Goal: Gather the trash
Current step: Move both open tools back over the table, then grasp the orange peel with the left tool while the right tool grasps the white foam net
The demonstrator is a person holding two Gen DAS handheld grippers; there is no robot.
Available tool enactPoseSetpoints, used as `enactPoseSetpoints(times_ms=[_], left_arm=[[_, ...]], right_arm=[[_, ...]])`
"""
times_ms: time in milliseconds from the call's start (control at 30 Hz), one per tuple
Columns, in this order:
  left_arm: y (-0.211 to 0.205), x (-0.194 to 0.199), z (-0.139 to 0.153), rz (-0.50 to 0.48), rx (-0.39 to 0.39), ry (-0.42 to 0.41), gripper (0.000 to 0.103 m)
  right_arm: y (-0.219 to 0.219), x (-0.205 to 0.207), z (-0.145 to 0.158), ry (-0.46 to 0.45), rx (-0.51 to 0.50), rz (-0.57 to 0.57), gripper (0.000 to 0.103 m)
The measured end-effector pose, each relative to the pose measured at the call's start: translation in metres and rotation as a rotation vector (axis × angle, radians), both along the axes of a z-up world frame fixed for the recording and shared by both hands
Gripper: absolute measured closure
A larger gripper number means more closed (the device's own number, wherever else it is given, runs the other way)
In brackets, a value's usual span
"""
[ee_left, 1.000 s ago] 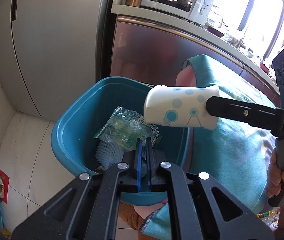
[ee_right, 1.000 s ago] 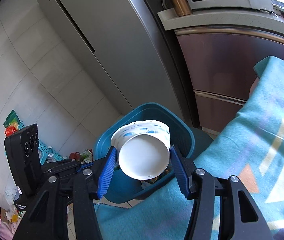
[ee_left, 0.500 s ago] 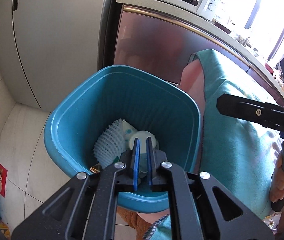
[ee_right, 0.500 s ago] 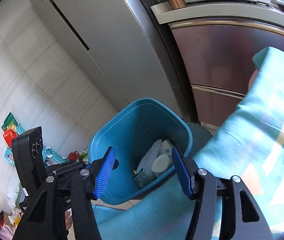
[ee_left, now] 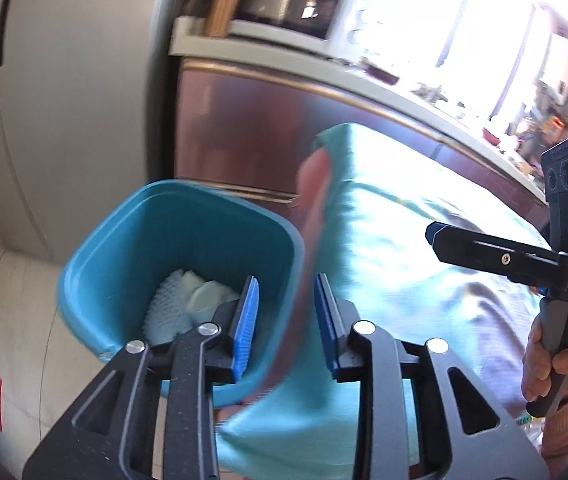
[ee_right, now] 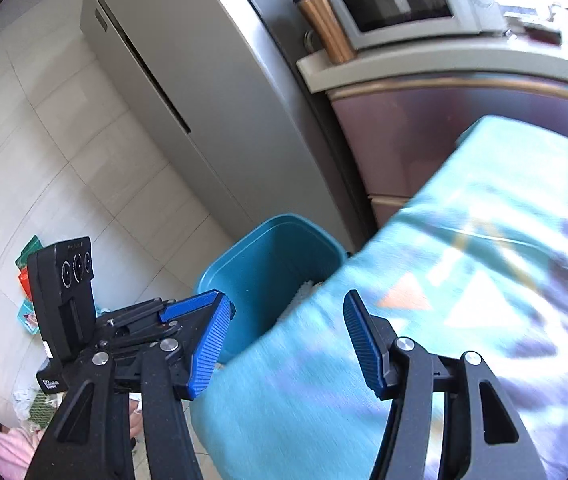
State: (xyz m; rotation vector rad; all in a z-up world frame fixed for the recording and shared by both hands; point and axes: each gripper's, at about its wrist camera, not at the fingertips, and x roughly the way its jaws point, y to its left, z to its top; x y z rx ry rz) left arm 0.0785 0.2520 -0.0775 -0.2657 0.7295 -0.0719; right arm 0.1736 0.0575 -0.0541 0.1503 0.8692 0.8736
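Note:
A teal plastic bin [ee_left: 96, 248] stands on the floor beside the fridge, and it also shows in the right wrist view [ee_right: 268, 264]. Inside it lie a white foam net [ee_left: 166, 304] and a white paper cup [ee_left: 204, 298]. My left gripper [ee_left: 285, 284] hangs over the bin's near right rim, its jaws opening with nothing between them. My right gripper [ee_right: 287, 300] is open and empty, over the edge of a teal patterned cloth [ee_right: 443, 280]. One of its fingers [ee_left: 483, 250] reaches in from the right, and a hand [ee_left: 555, 356] grips its handle.
A grey fridge [ee_left: 64, 100] rises behind the bin, next to a reddish cabinet [ee_left: 244, 128] with a microwave [ee_right: 399, 0] on its counter. The cloth-covered surface [ee_left: 403, 280] fills the right. Loose wrappers [ee_right: 28, 280] lie on the tiled floor at the left.
The dotted cup left the right gripper and now lies in the bin. The green wrapper is out of sight. Both grippers drew back toward the cloth. The left jaws have parted.

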Motion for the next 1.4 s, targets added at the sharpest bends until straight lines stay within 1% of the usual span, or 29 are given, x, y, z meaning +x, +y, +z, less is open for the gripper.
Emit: enactPoseSetpoints(times_ms=[100, 233, 400, 633, 700, 767, 867, 1000, 1067, 1167, 1400], left_arm=[[-0.027, -0.002, 0.009, -0.065, -0.005, -0.029, 0.069], [-0.072, 0.000, 0.018, -0.172, 0.000, -0.052, 0.068], [-0.133, 0.004, 0.025, -0.303, -0.024, -0.067, 0.067], [-0.218, 0.012, 0.024, -0.472, -0.022, -0.054, 0.066], [-0.243, 0.017, 0.021, -0.518, -0.023, -0.041, 0.065], [-0.263, 0.022, 0.019, -0.553, -0.023, -0.027, 0.064], [-0.290, 0.033, 0.015, -0.601, -0.028, -0.002, 0.064], [-0.318, 0.044, 0.014, -0.641, -0.039, 0.022, 0.063], [-0.330, 0.049, 0.012, -0.654, -0.036, 0.035, 0.063], [-0.346, 0.057, 0.011, -0.669, -0.020, 0.051, 0.063], [-0.376, 0.076, 0.003, -0.676, 0.014, 0.096, 0.064]], right_arm=[[-0.031, -0.013, 0.011, -0.036, 0.003, -0.048, 0.046], [-0.077, -0.024, 0.022, -0.069, 0.004, -0.140, 0.046], [-0.143, -0.044, 0.028, -0.094, -0.016, -0.292, 0.046], [-0.248, -0.079, 0.022, -0.079, -0.029, -0.561, 0.045], [-0.279, -0.090, 0.019, -0.075, -0.034, -0.642, 0.043], [-0.306, -0.101, 0.014, -0.065, -0.037, -0.716, 0.042], [-0.337, -0.112, 0.006, -0.056, -0.060, -0.798, 0.040], [-0.360, -0.121, -0.004, -0.043, -0.080, -0.867, 0.037], [-0.363, -0.122, -0.008, -0.040, -0.101, -0.892, 0.034], [-0.363, -0.119, -0.013, -0.030, -0.101, -0.890, 0.032], [-0.355, -0.109, -0.021, -0.006, -0.101, -0.854, 0.032]])
